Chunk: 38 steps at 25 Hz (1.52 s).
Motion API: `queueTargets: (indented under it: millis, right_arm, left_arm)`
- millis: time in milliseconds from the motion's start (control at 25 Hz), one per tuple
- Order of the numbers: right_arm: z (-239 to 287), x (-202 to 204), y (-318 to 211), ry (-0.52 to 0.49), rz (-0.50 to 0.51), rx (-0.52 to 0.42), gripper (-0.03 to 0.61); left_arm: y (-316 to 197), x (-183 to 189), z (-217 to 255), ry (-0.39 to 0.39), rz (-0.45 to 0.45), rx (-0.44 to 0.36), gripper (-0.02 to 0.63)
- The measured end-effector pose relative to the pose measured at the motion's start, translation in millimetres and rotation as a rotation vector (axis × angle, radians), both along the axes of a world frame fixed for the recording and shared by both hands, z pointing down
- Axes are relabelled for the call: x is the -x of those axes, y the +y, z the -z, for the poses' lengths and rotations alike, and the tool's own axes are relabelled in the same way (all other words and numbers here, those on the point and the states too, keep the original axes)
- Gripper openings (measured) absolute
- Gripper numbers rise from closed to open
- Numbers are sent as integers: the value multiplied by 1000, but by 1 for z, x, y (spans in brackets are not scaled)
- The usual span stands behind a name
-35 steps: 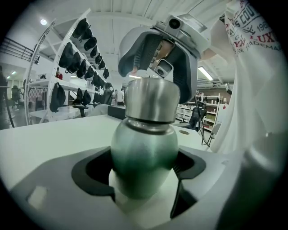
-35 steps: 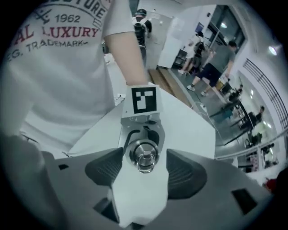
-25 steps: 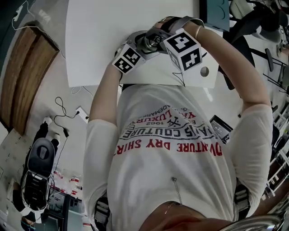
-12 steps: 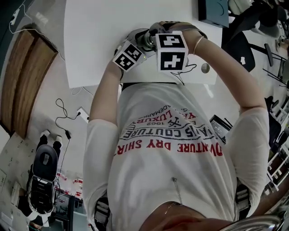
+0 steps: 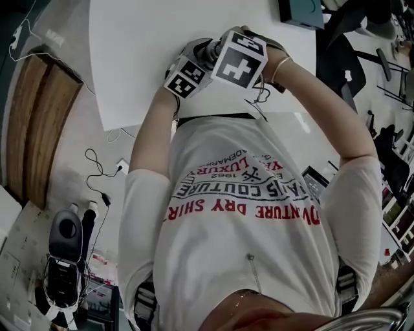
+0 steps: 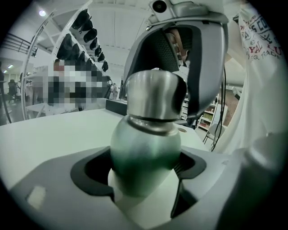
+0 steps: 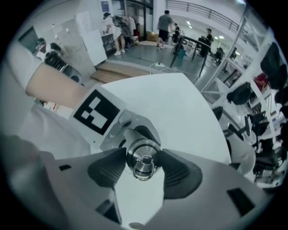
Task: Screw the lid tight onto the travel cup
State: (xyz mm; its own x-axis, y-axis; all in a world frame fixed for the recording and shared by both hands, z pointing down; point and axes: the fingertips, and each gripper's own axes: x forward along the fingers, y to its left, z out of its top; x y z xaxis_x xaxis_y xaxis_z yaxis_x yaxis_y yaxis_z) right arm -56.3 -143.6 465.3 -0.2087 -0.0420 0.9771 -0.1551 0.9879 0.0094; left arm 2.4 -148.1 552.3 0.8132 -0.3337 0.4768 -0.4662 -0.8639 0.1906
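Note:
The steel travel cup (image 6: pixel 145 152) stands upright over the white table (image 5: pixel 142 39), its rounded body squeezed between the jaws of my left gripper (image 6: pixel 145 175). On top sits its steel lid (image 6: pixel 155 96). From straight above, the lid (image 7: pixel 143 158) with its small ring lies between the dark pads (image 7: pixel 180 173) of my right gripper (image 7: pixel 143 165), which press on both sides of it. In the head view the two marker cubes, left (image 5: pixel 187 76) and right (image 5: pixel 239 58), crowd together near the table's front edge and hide most of the cup.
A dark box (image 5: pixel 299 11) sits at the table's far right corner. My torso in a white printed shirt (image 5: pixel 252 213) is close to the front edge. Cables and a power strip (image 5: pixel 119 167) lie on the floor at left beside a wooden bench (image 5: pixel 32 123).
The right gripper has rolled about the lid, so its marker cube shows a different face and sits further left. The left gripper and cup have stayed put.

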Motion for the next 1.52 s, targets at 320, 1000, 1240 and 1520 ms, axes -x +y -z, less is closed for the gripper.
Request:
queueTargets:
  millis: [320,1000,1240,1520]
  right_arm:
    - [13,-12,14,-111,438,-123,290]
    - [-3,-10,26,-53,901,-79,255]
    - [-2,2,25,25,661,-97,253]
    - [-6,-1,9,55,266,-86,253]
  left_arm:
    - [0,-1,3,2,-9,-8,405]
    - [1,0,-2,3,2,-7,405]
    - [7,8,2,-4,0,-13,405]
    - [1,2,-2,-10,3,-17,403]
